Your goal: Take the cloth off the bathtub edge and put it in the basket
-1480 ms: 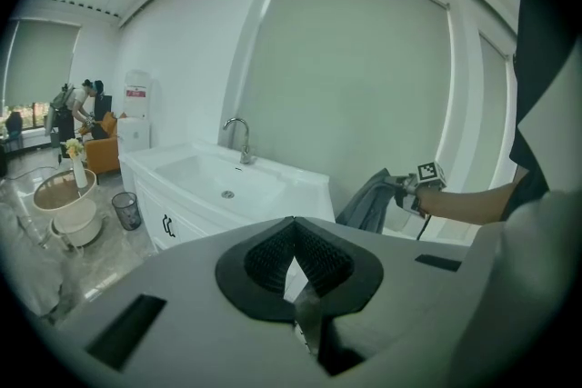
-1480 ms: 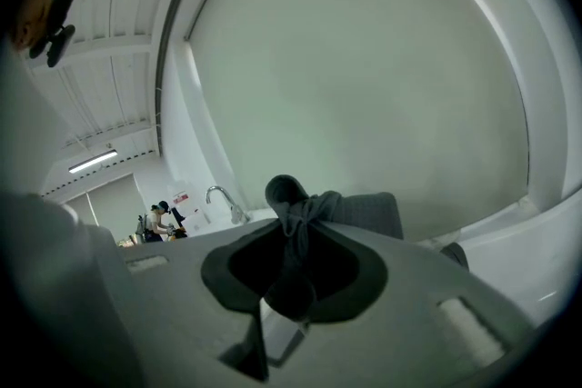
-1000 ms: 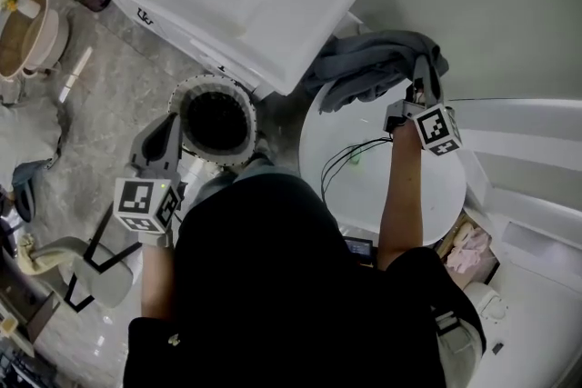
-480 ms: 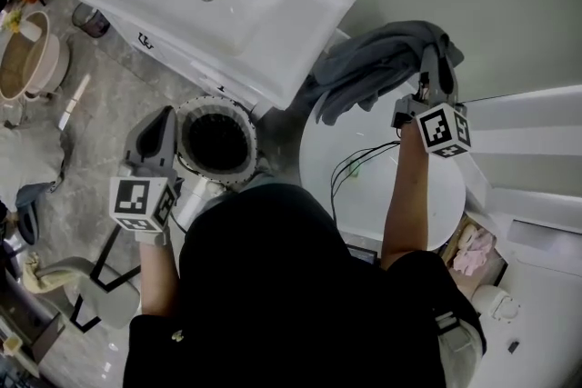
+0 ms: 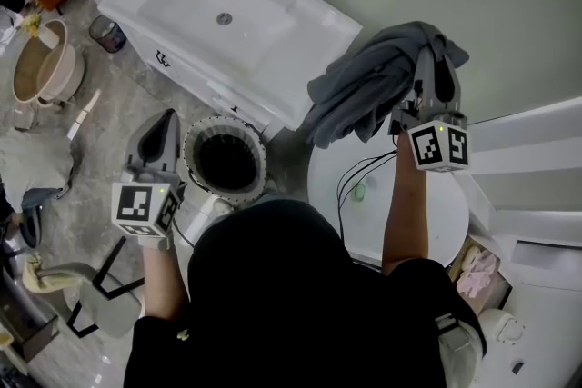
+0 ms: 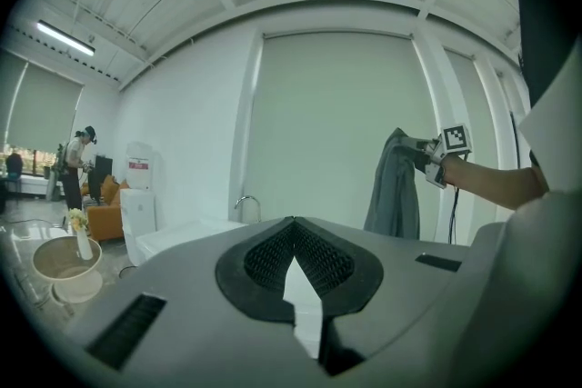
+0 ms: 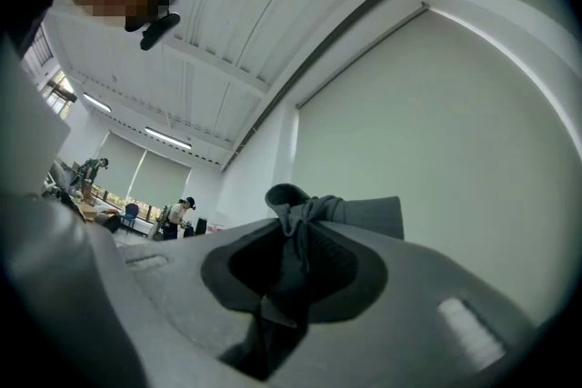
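Note:
A grey cloth (image 5: 368,82) hangs bunched in the air to the right of the washbasin, above the white rounded bathtub edge (image 5: 436,209). My right gripper (image 5: 433,61) is shut on its upper end. In the right gripper view a fold of the cloth (image 7: 305,213) is pinched between the dark pads and sticks out past them. The round basket (image 5: 225,161), with a slatted wall and a dark inside, stands on the floor by the washbasin cabinet. Just left of the basket my left gripper (image 5: 165,124) is shut and holds nothing. The left gripper view shows the hanging cloth (image 6: 396,186) at the right.
A white washbasin (image 5: 227,18) with a tap stands behind the basket. Black cables (image 5: 359,177) lie over the bathtub edge. On the floor at the left are a beige bowl (image 5: 41,59), a small bin (image 5: 107,32) and a chair (image 5: 68,286). People stand far off.
My right gripper has carried the cloth a little up and left, so it hangs more bunched over the gap beside the washbasin. My left gripper stays beside the basket.

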Action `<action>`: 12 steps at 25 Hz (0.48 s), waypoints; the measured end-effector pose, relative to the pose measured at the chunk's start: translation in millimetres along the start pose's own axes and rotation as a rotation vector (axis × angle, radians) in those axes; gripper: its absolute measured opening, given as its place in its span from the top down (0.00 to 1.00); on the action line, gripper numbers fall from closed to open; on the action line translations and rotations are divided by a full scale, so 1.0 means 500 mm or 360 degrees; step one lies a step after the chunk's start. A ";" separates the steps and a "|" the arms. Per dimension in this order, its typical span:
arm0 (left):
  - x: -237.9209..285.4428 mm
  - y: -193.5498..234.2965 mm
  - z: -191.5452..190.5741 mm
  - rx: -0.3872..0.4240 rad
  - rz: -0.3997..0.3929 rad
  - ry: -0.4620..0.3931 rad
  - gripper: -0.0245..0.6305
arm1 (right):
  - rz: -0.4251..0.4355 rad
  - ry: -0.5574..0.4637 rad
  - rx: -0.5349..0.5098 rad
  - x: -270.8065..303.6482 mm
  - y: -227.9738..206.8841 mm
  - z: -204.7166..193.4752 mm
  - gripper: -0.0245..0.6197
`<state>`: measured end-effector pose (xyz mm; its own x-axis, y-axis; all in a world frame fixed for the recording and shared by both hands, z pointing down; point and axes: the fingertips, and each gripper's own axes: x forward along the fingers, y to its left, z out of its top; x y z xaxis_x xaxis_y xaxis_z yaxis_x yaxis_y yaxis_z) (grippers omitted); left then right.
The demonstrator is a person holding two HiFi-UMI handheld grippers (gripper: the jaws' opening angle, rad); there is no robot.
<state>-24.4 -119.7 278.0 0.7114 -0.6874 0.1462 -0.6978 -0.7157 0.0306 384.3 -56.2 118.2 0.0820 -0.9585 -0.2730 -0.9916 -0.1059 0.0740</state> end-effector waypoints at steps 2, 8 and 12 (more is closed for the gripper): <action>-0.019 0.010 0.016 0.0009 0.0032 -0.0024 0.94 | 0.0071 -0.0042 -0.0019 0.012 0.042 0.024 0.86; -0.097 0.049 0.051 0.0036 0.0161 -0.0083 0.94 | 0.0328 -0.0110 0.0033 0.053 0.193 0.060 0.86; -0.158 0.084 0.051 0.0037 0.0274 -0.0099 0.94 | 0.0505 -0.0135 0.0103 0.079 0.302 0.061 0.86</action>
<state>-107.8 -98.7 242.4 0.5860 -0.8058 0.0859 -0.8081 -0.5889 -0.0123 234.8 -101.9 89.4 -0.2376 -0.9153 -0.3252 -0.9709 0.2137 0.1080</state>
